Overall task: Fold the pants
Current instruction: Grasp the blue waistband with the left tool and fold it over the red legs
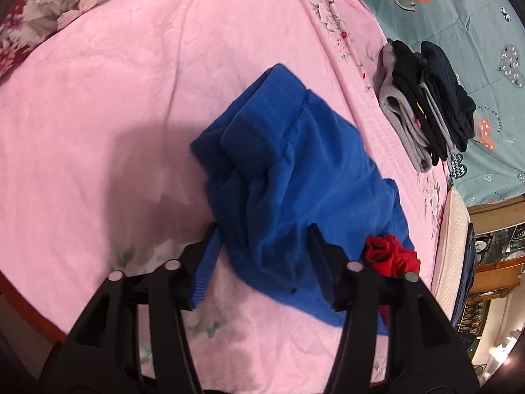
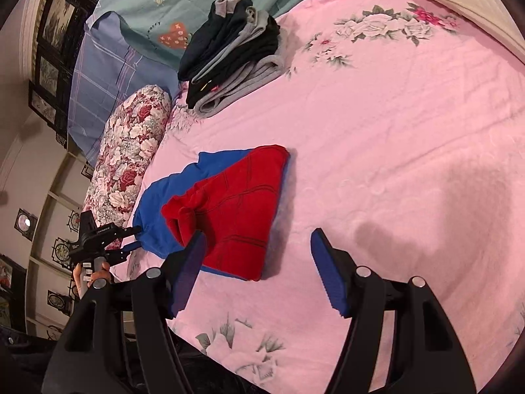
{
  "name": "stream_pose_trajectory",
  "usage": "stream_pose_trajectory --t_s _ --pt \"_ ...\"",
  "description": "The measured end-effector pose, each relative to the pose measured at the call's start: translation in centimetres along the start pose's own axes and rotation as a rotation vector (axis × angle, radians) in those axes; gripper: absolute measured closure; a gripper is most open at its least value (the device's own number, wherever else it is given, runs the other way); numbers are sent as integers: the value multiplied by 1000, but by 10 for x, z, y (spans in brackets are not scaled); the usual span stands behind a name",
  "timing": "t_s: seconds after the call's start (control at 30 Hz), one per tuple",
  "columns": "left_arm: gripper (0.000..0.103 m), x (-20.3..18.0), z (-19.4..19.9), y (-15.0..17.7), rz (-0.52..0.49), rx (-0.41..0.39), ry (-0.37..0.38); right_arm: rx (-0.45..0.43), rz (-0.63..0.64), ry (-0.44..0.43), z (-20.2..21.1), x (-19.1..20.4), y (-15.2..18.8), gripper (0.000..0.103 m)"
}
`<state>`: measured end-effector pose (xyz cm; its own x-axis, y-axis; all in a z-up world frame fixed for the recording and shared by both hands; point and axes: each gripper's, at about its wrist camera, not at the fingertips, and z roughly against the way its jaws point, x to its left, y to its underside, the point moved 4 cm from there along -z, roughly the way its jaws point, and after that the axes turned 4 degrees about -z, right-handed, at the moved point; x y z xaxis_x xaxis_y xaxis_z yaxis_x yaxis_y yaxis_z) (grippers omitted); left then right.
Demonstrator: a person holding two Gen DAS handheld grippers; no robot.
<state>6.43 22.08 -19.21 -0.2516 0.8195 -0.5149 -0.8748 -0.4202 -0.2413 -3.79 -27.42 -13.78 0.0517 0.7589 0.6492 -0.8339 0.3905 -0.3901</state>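
Observation:
The folded pants point(image 1: 288, 177) lie on the pink bed sheet point(image 1: 98, 115). Their blue side faces the left wrist view, with a red bit point(image 1: 390, 259) poking out at the right. In the right wrist view the pants point(image 2: 236, 210) show a red panel on top of blue. My left gripper point(image 1: 262, 229) is open; blue cloth lies loose between its fingers without being pinched. From the right wrist view the left gripper point(image 2: 137, 238) sits at the blue edge, with a hand point(image 2: 95, 272) behind it. My right gripper point(image 2: 256, 234) stands open over the near red edge and holds nothing.
A stack of folded dark and grey clothes point(image 2: 233, 52) sits at the sheet's far edge, also in the left wrist view point(image 1: 426, 105). A floral bolster point(image 2: 131, 151) lies beside the pants. A teal quilt point(image 2: 147, 0) and a white pillow point(image 2: 459, 10) border the sheet.

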Motion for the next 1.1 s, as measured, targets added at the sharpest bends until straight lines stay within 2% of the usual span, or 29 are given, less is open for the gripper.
stream_pose_trajectory --t_s 0.17,0.23,0.27,0.3,0.33,0.4,0.5,0.63,0.73,0.93,0.97,1.0,1.03,1.1 --pt "16 -12 -14 -21 -31 -48 49 -8 -14 -4 3 -4 -1 36" --pt "17 -13 -19 -29 -28 -76 66 -6 -12 1 3 -3 -1 36" --pt "24 -12 -20 -31 -29 -90 62 -4 -10 6 3 -2 0 36" --pt "56 -11 -22 -31 -34 -92 38 -1 -8 10 3 -2 0 36" --pt "64 -10 -24 -31 -49 -90 4 2 -8 17 2 -1 0 36" --pt "78 -8 -21 -28 -52 -119 26 12 -3 29 -1 2 1 36" --pt "85 -11 -8 -20 -80 -192 67 40 6 56 -10 8 3 36" --pt "88 -19 20 -6 -135 -295 129 92 40 98 -30 28 2 36" --pt "88 -23 31 -1 -162 -318 151 126 109 97 -49 61 -2 36" --pt "88 -34 35 0 -205 -332 165 195 330 6 -122 163 -13 37" --pt "88 -35 36 0 -208 -334 165 210 358 6 -139 176 -12 42" --pt "88 -36 36 0 -215 -337 162 232 377 8 -154 184 -11 70" --pt "88 -37 36 0 -222 -339 157 266 390 7 -171 191 -8 86" --pt "88 -38 36 0 -234 -342 149 306 379 29 -198 192 -3 86"
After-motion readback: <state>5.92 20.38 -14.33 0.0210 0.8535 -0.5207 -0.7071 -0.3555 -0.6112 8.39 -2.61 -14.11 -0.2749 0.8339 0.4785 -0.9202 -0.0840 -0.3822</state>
